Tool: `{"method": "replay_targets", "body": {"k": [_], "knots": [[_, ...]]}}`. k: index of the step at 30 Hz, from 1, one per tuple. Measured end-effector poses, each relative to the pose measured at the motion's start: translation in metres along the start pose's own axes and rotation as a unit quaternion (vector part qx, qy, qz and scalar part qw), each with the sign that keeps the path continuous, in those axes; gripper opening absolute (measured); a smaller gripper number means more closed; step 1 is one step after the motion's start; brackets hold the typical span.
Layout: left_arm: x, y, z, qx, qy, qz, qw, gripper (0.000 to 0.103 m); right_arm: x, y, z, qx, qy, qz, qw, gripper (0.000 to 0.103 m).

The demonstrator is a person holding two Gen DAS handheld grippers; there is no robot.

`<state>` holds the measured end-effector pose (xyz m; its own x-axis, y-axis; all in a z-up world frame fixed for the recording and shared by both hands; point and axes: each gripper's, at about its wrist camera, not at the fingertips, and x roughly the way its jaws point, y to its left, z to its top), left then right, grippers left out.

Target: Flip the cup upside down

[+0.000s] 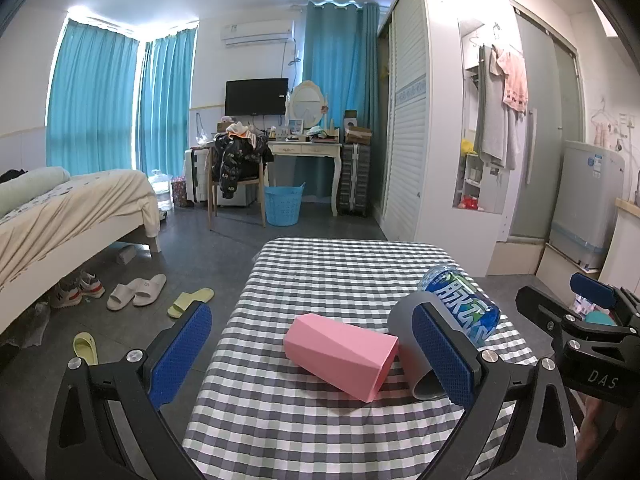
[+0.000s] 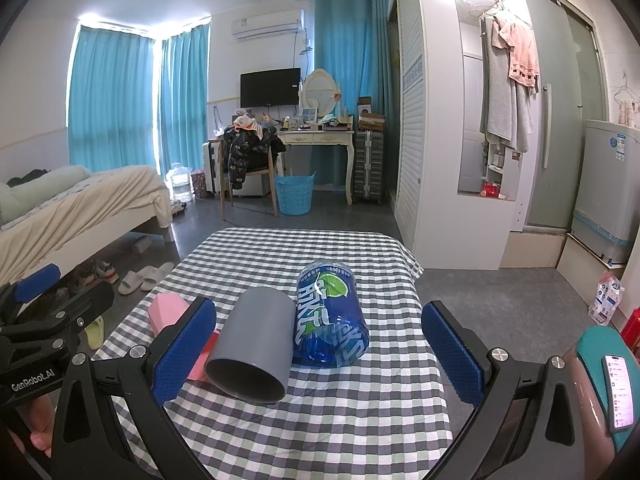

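Observation:
A pink faceted cup lies on its side on the checked table, mouth toward me and to the right. A grey cup lies on its side beside it, open mouth toward me; in the left wrist view the grey cup is partly hidden behind a finger. A blue drink container lies to the right of the grey cup. My left gripper is open, its fingers on either side of the pink cup. My right gripper is open, with the grey cup and the container between its fingers.
Slippers and shoes lie on the floor to the left by a bed. A chair, desk and blue basket stand beyond the table. A wardrobe and a washing machine stand at the right.

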<state>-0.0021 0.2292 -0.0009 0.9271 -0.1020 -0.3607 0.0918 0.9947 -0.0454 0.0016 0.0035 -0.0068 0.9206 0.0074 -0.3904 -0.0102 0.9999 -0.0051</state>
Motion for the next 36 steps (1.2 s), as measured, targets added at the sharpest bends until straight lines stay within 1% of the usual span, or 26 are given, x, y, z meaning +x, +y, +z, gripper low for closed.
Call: {"method": "replay_targets", "body": {"k": [23,29,36], "knots": [[0.001,0.001,-0.003,-0.001,0.004,0.001,1.0,0.103,0.003,0.002,-0.004,0.0,0.001,0.0,1.0,0.103],[0.006,0.006,-0.014,-0.004,0.011,0.004,0.9999,0.103,0.009,0.007,-0.009,-0.001,0.003,0.002,1.0,0.103],[0.006,0.007,-0.014,-0.005,0.012,0.005,0.9999,0.103,0.011,0.012,-0.011,-0.006,0.006,0.005,1.0,0.103]]}}
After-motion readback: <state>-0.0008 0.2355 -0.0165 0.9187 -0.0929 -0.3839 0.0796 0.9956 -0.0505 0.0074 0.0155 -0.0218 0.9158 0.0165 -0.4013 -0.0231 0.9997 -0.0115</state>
